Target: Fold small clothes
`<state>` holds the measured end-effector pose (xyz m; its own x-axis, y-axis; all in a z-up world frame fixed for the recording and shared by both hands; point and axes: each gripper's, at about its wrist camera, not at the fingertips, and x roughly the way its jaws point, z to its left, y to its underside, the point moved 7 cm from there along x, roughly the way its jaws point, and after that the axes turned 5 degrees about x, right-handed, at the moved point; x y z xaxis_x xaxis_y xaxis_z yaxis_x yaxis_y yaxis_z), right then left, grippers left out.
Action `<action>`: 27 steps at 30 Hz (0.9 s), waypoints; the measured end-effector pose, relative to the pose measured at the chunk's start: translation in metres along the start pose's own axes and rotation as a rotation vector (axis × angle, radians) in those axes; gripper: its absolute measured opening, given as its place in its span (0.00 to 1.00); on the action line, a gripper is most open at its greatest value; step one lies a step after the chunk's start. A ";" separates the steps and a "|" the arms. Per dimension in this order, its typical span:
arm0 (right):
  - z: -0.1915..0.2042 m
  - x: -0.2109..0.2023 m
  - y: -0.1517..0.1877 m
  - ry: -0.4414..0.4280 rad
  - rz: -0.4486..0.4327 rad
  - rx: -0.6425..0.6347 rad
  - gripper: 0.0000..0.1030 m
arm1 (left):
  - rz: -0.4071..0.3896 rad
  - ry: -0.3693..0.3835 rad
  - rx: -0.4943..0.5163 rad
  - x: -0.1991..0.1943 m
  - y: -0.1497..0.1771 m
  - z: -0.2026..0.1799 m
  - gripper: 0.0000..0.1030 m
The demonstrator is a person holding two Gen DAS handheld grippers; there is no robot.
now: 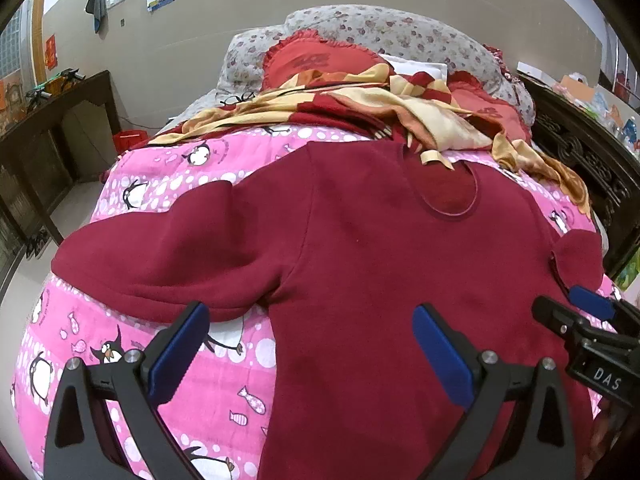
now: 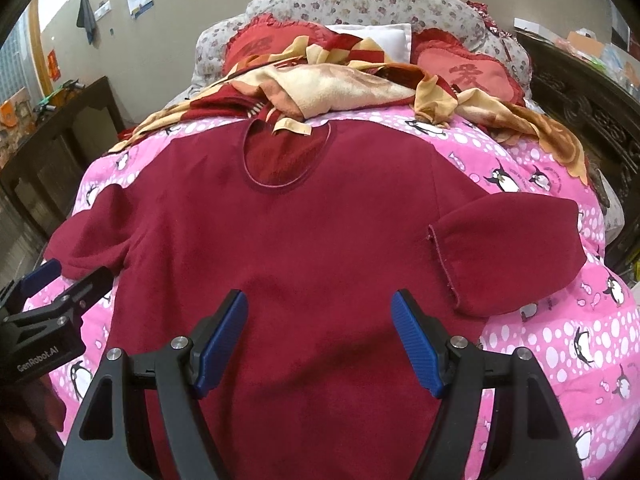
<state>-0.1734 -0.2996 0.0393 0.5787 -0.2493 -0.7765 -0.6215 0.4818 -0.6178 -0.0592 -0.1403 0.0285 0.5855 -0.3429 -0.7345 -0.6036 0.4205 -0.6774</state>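
Observation:
A dark red long-sleeved top (image 1: 380, 248) (image 2: 304, 232) lies spread flat, front up, on a pink penguin-print quilt (image 1: 224, 376) (image 2: 560, 320), its neckline at the far end. Its left sleeve (image 1: 160, 256) stretches out sideways; its right sleeve (image 2: 516, 252) is bent back, cuff toward the body. My left gripper (image 1: 312, 332) is open and empty above the top's left side near the armpit. My right gripper (image 2: 320, 320) is open and empty above the middle of the top's body. Each gripper shows at the edge of the other's view (image 1: 576, 308) (image 2: 68, 280).
A rumpled red and cream blanket (image 2: 328, 84) and red heart cushions (image 2: 468, 72) lie past the neckline, before a floral pillow (image 1: 380, 28). A dark carved wooden headboard or cabinet (image 1: 592, 152) stands at the right, a dark wooden table (image 1: 52, 128) at the left.

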 end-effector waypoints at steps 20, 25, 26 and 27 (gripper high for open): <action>-0.001 0.017 0.000 0.031 0.019 0.014 0.88 | 0.018 -0.001 -0.002 0.012 0.000 0.000 1.00; 0.001 0.019 -0.001 0.028 0.020 0.013 0.88 | 0.022 -0.001 -0.003 0.015 0.000 0.002 1.00; 0.002 0.019 -0.002 0.028 0.018 0.012 0.88 | 0.022 -0.001 -0.003 0.015 0.000 0.002 1.00; 0.003 0.019 -0.003 0.028 0.017 0.012 0.88 | 0.022 -0.001 -0.003 0.014 0.000 0.002 1.00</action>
<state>-0.1593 -0.3033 0.0265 0.5533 -0.2643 -0.7900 -0.6244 0.4961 -0.6033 -0.0496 -0.1434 0.0182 0.5732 -0.3326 -0.7489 -0.6178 0.4250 -0.6616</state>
